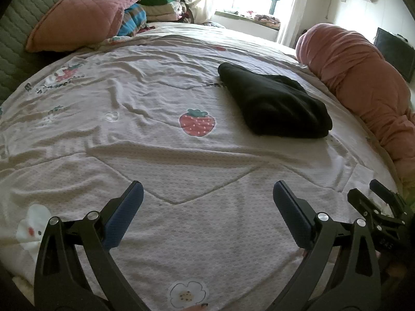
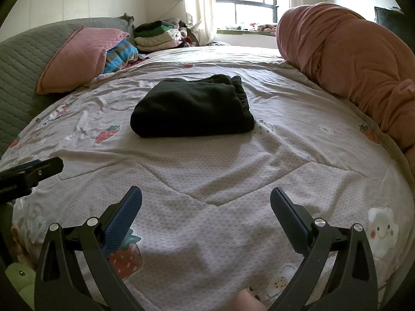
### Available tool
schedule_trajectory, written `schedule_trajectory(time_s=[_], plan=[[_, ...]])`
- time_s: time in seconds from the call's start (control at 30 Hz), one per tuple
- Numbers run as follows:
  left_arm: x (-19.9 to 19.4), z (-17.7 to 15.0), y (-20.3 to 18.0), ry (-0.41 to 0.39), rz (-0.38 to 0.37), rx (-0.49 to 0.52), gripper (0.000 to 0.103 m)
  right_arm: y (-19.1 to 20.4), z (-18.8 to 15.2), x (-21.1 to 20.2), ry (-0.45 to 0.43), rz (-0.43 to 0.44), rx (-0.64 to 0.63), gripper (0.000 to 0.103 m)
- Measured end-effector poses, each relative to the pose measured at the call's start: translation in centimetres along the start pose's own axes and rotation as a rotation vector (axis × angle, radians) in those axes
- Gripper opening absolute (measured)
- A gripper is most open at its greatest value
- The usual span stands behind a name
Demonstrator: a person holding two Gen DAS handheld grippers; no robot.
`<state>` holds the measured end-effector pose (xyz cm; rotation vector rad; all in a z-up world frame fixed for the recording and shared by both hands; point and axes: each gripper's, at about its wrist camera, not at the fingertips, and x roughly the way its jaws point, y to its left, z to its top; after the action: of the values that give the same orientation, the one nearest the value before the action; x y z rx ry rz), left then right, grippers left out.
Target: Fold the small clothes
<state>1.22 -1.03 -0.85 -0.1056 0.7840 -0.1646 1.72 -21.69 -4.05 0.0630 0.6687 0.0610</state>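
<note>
A small black garment (image 1: 275,103) lies folded into a compact bundle on the bedspread (image 1: 155,155), ahead and to the right in the left wrist view. It also shows in the right wrist view (image 2: 193,110), straight ahead, elastic waistband at its right end. My left gripper (image 1: 207,189) is open and empty, low over the bedspread, well short of the garment. My right gripper (image 2: 206,194) is open and empty, also short of it. The right gripper shows at the right edge of the left view (image 1: 376,202); the left gripper shows at the left edge of the right view (image 2: 31,171).
A pink pillow (image 1: 80,15) leans on the grey quilted headboard (image 1: 15,26) at the left. A pile of folded clothes (image 2: 158,36) sits at the far corner. A rolled pink duvet (image 2: 350,59) runs along the bed's right edge. A window is behind.
</note>
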Motion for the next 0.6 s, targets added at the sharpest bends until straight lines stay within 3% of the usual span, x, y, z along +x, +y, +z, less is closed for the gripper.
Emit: schedule_trajectory(time_s=[0.6], plan=[[-0.21,0.09,0.13,0.001,0.013,0.0,0.094,0.12,-0.01,0.01,0.005,0.0,-0.004,0.098]])
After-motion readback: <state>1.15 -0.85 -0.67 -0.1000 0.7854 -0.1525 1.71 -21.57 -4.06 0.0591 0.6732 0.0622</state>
